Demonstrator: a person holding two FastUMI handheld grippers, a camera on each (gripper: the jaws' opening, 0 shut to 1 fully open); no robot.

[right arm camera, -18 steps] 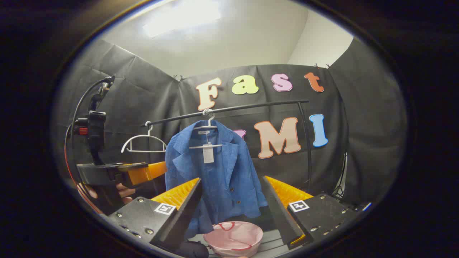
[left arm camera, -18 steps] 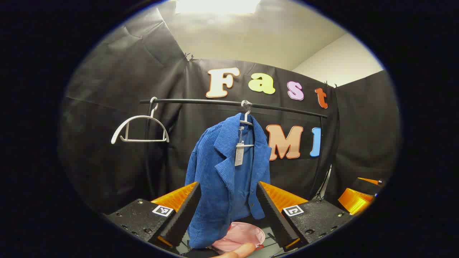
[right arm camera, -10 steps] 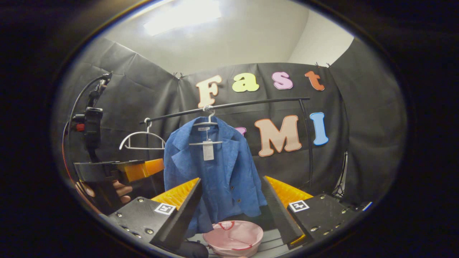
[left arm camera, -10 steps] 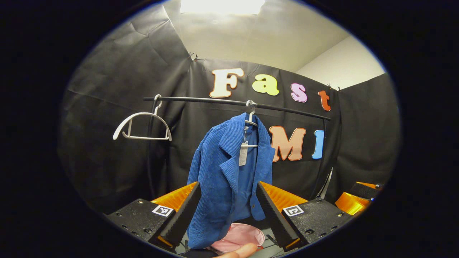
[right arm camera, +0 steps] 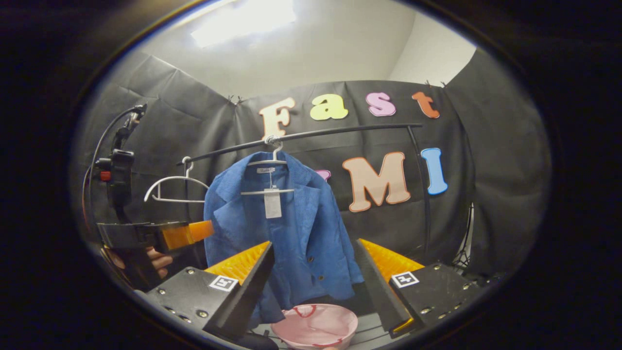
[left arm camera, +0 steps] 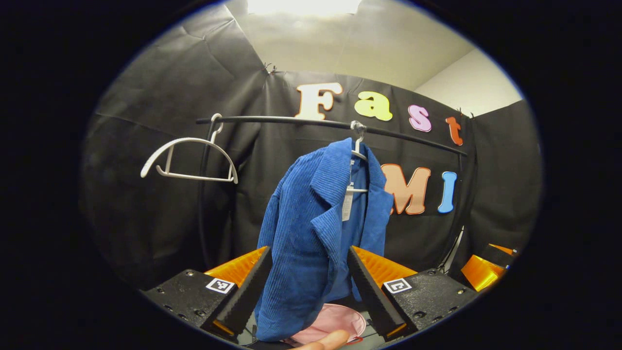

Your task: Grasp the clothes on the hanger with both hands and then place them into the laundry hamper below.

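Note:
A blue corduroy jacket [left arm camera: 316, 233] [right arm camera: 286, 228] with a paper tag hangs on a white hanger [left arm camera: 358, 151] [right arm camera: 268, 163] from a black rail [left arm camera: 291, 121] [right arm camera: 340, 132]. Under it sits the pink laundry hamper [left arm camera: 335, 321] [right arm camera: 316, 325]. My left gripper [left arm camera: 306, 287] is open, its fingers standing either side of the jacket's lower part, short of touching it. The right gripper [right arm camera: 313, 287] is open too, a little way in front of the jacket's hem. In the right gripper view the left gripper [right arm camera: 194, 232] and the hand holding it are at the left.
An empty white hanger [left arm camera: 187, 160] [right arm camera: 170, 189] hangs near the rail's left end. The rack's upright posts [left arm camera: 204, 204] [right arm camera: 425, 194] stand at both ends. A fingertip [left arm camera: 325, 340] shows at the bottom of the left gripper view. The right gripper [left arm camera: 486, 270] appears at that view's right edge.
Both grippers have moved closer to the jacket, which looks larger now. In the right gripper view the jacket and rail have shifted left. Both stay open.

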